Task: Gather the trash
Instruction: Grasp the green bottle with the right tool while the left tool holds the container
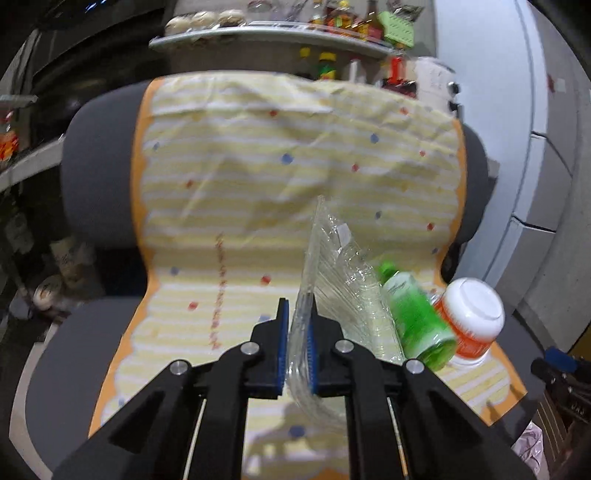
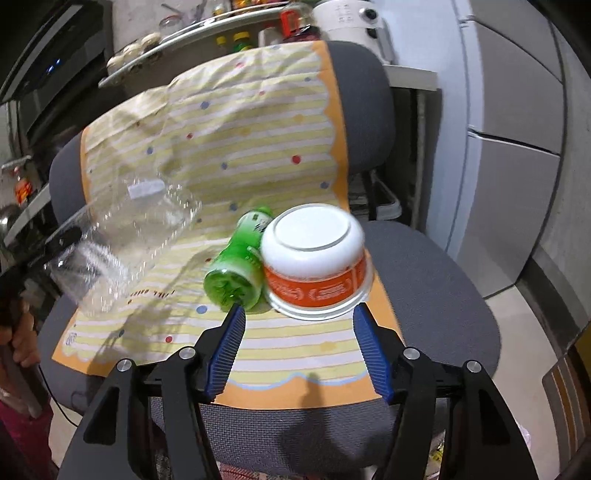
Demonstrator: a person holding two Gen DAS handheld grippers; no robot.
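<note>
My left gripper [image 1: 298,314] is shut on a clear plastic clamshell container [image 1: 332,273] and holds it above the chair seat; the container also shows at the left of the right wrist view [image 2: 122,236]. A green bottle [image 1: 415,317] lies on its side next to an upturned white and orange bowl [image 1: 471,317] on the striped cloth. In the right wrist view my right gripper [image 2: 299,314] is open, just in front of the bottle [image 2: 238,264] and the bowl [image 2: 316,258], touching neither.
A yellow striped cloth [image 2: 258,140] covers a grey office chair [image 2: 436,280]. A shelf with bottles and jars [image 1: 332,29] stands behind. A white fridge [image 2: 517,147] stands to the right. The person's hand [image 2: 22,343] is at the left edge.
</note>
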